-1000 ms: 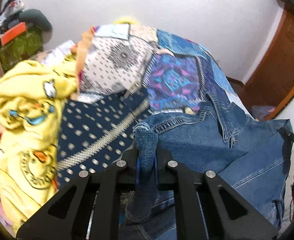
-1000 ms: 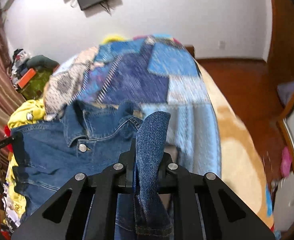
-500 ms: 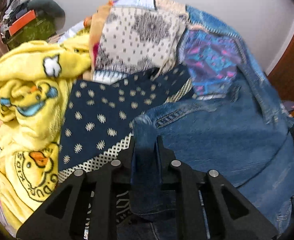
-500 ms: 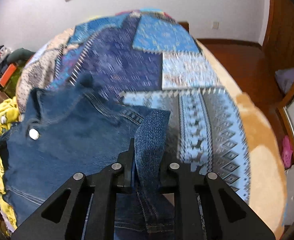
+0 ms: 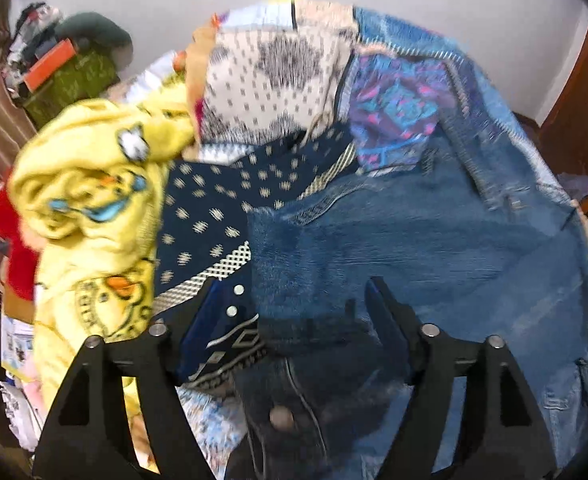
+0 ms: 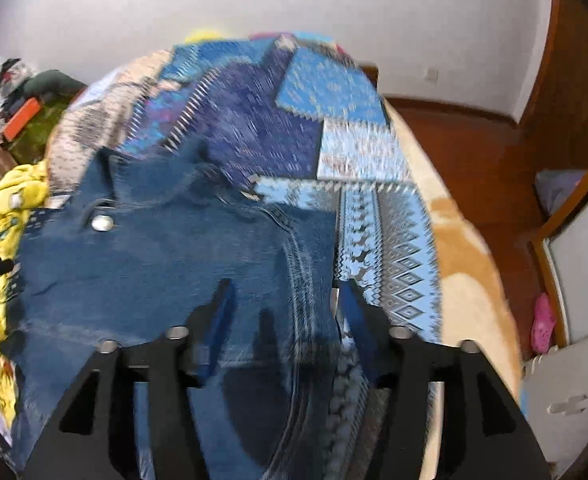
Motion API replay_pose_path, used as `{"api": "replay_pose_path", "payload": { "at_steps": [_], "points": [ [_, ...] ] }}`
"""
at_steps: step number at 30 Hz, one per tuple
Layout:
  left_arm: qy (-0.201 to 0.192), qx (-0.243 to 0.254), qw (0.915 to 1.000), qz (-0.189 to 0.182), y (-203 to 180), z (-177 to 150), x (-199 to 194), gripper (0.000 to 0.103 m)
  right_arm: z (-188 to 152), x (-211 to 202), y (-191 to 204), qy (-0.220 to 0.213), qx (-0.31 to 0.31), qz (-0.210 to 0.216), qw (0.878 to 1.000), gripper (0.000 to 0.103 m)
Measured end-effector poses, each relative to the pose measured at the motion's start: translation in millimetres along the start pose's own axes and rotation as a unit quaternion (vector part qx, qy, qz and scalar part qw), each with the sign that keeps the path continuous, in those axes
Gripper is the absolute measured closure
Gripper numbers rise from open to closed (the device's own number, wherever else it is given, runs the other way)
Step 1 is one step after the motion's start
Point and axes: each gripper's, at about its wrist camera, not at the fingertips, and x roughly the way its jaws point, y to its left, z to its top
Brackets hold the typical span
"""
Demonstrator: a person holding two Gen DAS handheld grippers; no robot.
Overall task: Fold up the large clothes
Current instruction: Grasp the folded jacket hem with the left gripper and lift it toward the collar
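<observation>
A blue denim jacket (image 5: 433, 240) lies spread on the patchwork bedspread (image 5: 397, 96). My left gripper (image 5: 292, 294) is opening, its jaws wide apart; a fold of denim lies loose between them, not pinched. In the right wrist view the jacket (image 6: 154, 264) shows its collar and a metal button (image 6: 102, 223). My right gripper (image 6: 284, 294) is opening too, jaws spread, with the jacket's seamed edge lying free between them on the bedspread (image 6: 389, 240).
A yellow cartoon blanket (image 5: 90, 208) and a navy dotted cloth (image 5: 222, 216) are bunched left of the jacket. A cluttered green box (image 5: 70, 80) stands by the wall. The bed's tan edge (image 6: 465, 272), wooden floor (image 6: 473, 152) and a pink shoe (image 6: 541, 320) lie right.
Both grippers were shut on folds of the denim jacket and have opened wide, letting the cloth drop onto the bed. Both dipped towards the bed and came back.
</observation>
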Motion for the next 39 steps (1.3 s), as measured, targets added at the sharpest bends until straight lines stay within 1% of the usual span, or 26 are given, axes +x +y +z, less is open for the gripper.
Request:
{"api": "replay_pose_path", "payload": {
  "at_steps": [1,2,3,4,5,6,8,11,14,16,20,22,25,27,29,32,34,36,37,39],
  "points": [
    [-0.008,0.0,1.0,-0.004,-1,-1,-13,0.029,-1,-14,1,-0.014,-0.003,0.0,1.0,0.032],
    [-0.015,0.001,0.9999,-0.007,-2,-2,-25,0.026,-3,-26,4,-0.024,-0.005,0.002,1.0,0.03],
    [-0.025,0.002,0.9996,-0.01,-4,-6,-41,0.024,-5,-40,6,-0.034,-0.007,0.006,0.999,0.026],
    [-0.035,0.005,0.9993,-0.009,-5,-9,-55,0.018,-8,-55,9,-0.042,-0.009,0.01,0.999,0.019],
    [-0.046,0.008,0.9989,-0.007,-6,-13,-66,0.014,-11,-65,10,-0.049,-0.008,0.012,0.999,0.017],
    [-0.061,0.013,0.998,-0.003,-8,-21,-83,0.013,-17,-79,12,-0.058,-0.007,0.014,0.998,0.016],
    [-0.079,0.025,0.9966,-0.003,-10,-36,-108,0.01,-24,-93,16,-0.063,-0.011,0.021,0.998,0.016],
    [-0.093,0.037,0.9949,-0.01,-13,-61,-135,0.009,-43,-110,19,-0.062,-0.014,0.028,0.998,0.015],
    [-0.098,0.041,0.9942,-0.017,-13,-91,-154,0.009,-68,-122,23,-0.06,-0.024,0.028,0.998,0.015],
    [-0.095,0.037,0.9945,-0.027,-11,-116,-162,0.008,-86,-127,24,-0.056,-0.026,0.026,0.998,0.015],
    [-0.076,0.022,0.9964,-0.032,-1,-162,-162,0.008,-121,-132,22,-0.042,-0.023,0.023,0.999,0.015],
    [-0.058,0.003,0.9976,-0.039,6,-186,-155,0.008,-140,-132,20,-0.031,-0.014,0.022,0.999,0.015],
    [-0.017,-0.032,0.997,-0.068,19,-218,-140,0.008,-165,-126,11,-0.004,0.006,0.025,1.0,0.015],
    [0.008,-0.064,0.9942,-0.087,29,-240,-129,0.008,-179,-124,7,0.01,0.019,0.028,0.999,0.015],
    [0.025,-0.091,0.9906,-0.1,35,-257,-120,0.008,-195,-119,-1,0.027,0.046,0.035,0.998,0.015],
    [0.049,-0.13,0.9817,-0.13,41,-280,-105,0.008,-213,-114,-13,0.05,0.106,0.058,0.991,0.015],
    [0.061,-0.158,0.9738,-0.152,43,-293,-97,0.008,-224,-113,-17,0.058,0.13,0.07,0.987,0.015],
    [0.067,-0.179,0.9652,-0.179,43,-300,-91,0.011,-230,-110,-18,0.064,0.143,0.076,0.985,0.015],
    [0.068,-0.186,0.9624,-0.186,42,-304,-89,0.014,-232,-109,-18,0.066,0.147,0.079,0.984,0.015],
    [0.066,-0.198,0.9561,-0.206,39,-308,-86,0.016,-234,-108,-18,0.069,0.155,0.09,0.981,0.015]
  ]
}}
